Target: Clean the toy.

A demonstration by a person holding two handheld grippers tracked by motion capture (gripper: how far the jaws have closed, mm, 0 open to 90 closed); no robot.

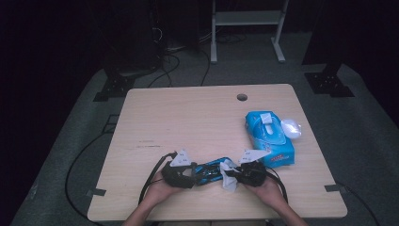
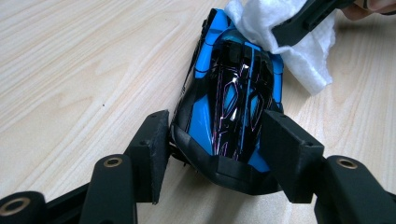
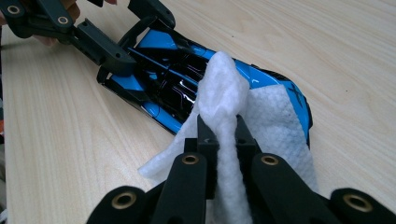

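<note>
Glossy blue-and-black toy car [image 2: 229,107] is sitting near the table's [image 1: 188,117] front edge; left gripper [image 2: 215,140] is clamping its tail sides, right gripper [image 3: 222,135] is pinching a soft wet wipe [image 3: 261,116] draped over its nose. Shell's looking light, slick, probably scratchable, so gripping the sides seems smartest.

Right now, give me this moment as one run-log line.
left gripper: jaws either side of toy car, contact unclear | right gripper: shut on wipe, on car | wipe pack: right of car

high: overhead, far | gripper views: close (sharing toy car [image 2: 229,107])
</note>
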